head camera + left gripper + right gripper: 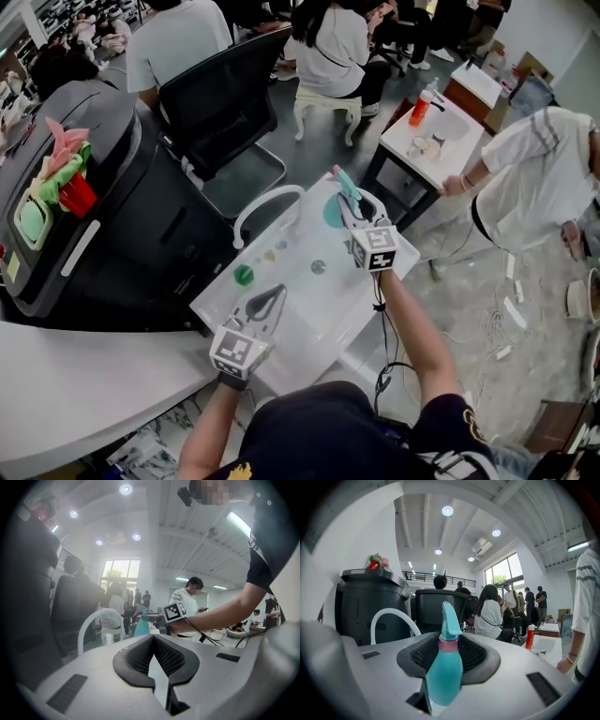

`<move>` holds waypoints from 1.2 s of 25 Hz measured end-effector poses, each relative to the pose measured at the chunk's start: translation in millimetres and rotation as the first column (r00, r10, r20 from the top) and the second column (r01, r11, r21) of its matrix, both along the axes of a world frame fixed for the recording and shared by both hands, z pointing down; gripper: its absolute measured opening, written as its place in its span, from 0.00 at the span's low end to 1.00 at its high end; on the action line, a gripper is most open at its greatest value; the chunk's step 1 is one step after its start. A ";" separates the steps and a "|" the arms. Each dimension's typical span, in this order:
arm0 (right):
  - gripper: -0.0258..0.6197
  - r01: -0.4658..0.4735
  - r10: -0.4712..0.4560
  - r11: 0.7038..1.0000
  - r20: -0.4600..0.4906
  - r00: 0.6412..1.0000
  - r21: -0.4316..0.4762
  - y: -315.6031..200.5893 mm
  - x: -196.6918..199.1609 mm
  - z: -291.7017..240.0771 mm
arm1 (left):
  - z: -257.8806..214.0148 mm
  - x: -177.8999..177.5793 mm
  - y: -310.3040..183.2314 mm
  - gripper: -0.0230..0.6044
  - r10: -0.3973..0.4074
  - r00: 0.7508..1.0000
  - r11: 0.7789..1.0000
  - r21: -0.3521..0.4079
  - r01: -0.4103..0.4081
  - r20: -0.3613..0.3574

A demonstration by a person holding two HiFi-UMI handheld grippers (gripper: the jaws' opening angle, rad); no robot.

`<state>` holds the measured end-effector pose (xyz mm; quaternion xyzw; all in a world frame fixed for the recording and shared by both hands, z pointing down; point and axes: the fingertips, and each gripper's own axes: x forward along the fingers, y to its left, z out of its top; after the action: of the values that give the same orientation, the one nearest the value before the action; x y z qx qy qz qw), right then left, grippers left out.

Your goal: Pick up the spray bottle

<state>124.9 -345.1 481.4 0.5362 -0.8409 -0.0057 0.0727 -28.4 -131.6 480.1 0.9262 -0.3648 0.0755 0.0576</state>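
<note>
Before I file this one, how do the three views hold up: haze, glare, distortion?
Left gripper view: hazy and washed out, the bright window flaring behind; heavy fisheye, dark corners. Right gripper view: clear, the spray bottle sharp between the jaws, same fisheye bend. Head view: evenly lit, fairly sharp.
</note>
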 end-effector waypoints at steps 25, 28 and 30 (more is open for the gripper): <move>0.24 -0.014 0.005 0.993 0.079 0.997 0.118 159.0 2.1 -118.1 | -41.7 -8.8 18.9 0.06 0.070 0.997 0.993 0.102 -0.066 -0.032; 0.24 -0.021 0.009 0.992 0.098 0.995 0.122 169.1 5.3 -126.3 | -44.9 -11.0 16.7 0.06 0.073 0.997 0.991 0.114 -0.069 -0.028; 0.24 -0.020 0.004 0.994 0.147 0.989 0.110 176.4 7.3 -131.5 | -48.6 -10.9 17.2 0.06 0.071 0.997 0.991 0.115 -0.068 -0.025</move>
<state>132.3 -168.7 350.0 0.5436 -0.8391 -0.0127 -0.0192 -39.3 -114.5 431.6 0.9412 -0.3351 0.0428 0.0073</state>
